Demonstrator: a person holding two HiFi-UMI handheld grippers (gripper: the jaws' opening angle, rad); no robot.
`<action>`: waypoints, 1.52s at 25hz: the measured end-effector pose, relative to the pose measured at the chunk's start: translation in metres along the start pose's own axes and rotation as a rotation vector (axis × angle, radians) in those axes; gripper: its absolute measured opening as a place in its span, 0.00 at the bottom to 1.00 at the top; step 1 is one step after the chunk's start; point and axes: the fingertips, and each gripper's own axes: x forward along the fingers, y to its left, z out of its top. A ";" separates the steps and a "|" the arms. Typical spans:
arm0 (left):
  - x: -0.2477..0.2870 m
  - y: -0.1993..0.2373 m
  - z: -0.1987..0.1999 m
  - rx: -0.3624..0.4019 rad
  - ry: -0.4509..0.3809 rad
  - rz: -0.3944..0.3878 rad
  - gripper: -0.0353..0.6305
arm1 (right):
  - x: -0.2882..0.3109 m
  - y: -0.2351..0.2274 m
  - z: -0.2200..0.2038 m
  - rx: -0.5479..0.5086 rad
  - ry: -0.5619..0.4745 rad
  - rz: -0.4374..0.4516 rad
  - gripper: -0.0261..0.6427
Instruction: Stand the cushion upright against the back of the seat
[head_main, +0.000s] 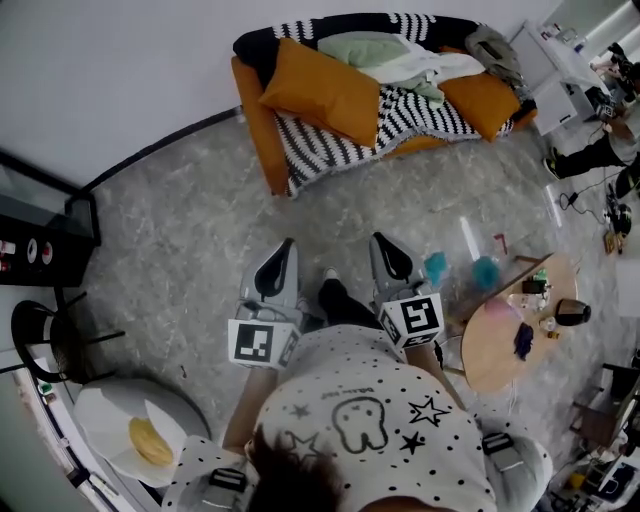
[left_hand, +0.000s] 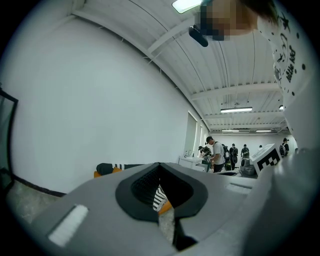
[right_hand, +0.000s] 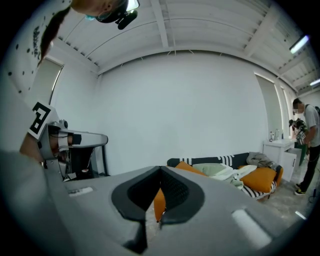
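Grey marbled floor, white wall

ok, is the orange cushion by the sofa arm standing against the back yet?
No, lying down: the orange cushion rests slanted on the striped seat, broad face up toward the head view.

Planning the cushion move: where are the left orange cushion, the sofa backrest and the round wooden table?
left orange cushion (head_main: 322, 92), head view, middle of its face
sofa backrest (head_main: 300, 30), head view, striped cover along its top
round wooden table (head_main: 490, 362), head view, bare wood near its edge
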 end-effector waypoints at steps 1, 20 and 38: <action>0.005 0.000 0.001 0.000 -0.002 0.004 0.05 | 0.004 -0.004 0.002 -0.001 -0.004 0.004 0.03; 0.084 -0.002 0.011 0.031 -0.058 0.084 0.05 | 0.055 -0.073 0.014 -0.010 -0.030 0.081 0.03; 0.139 0.023 0.014 0.022 -0.029 0.031 0.05 | 0.097 -0.095 0.014 0.023 -0.002 0.042 0.03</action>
